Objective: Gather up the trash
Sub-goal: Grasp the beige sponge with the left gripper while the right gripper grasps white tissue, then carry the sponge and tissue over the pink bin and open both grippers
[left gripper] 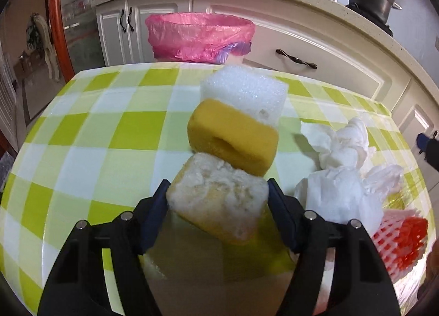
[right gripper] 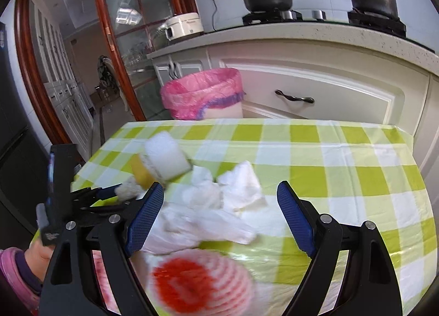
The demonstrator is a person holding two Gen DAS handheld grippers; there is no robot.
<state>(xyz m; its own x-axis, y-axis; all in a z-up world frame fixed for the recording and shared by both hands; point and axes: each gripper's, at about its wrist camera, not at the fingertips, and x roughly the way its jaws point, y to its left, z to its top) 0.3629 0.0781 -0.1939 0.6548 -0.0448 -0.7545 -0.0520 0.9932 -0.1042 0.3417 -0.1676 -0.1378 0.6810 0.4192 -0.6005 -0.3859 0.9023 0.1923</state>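
Three sponges lie in a row on the checked table (left gripper: 82, 129): a white one (left gripper: 244, 94) farthest, a yellow one (left gripper: 233, 137) in the middle, and a worn one (left gripper: 219, 201) nearest. The left gripper (left gripper: 218, 195) has its pads pressed on both sides of the worn sponge. The right gripper (right gripper: 219, 198) stands wide with nothing held, above crumpled white tissues (right gripper: 219, 206) and a red-and-white foam net (right gripper: 197, 283). A bin with a pink bag (left gripper: 200, 36) stands beyond the table. No writing can be read.
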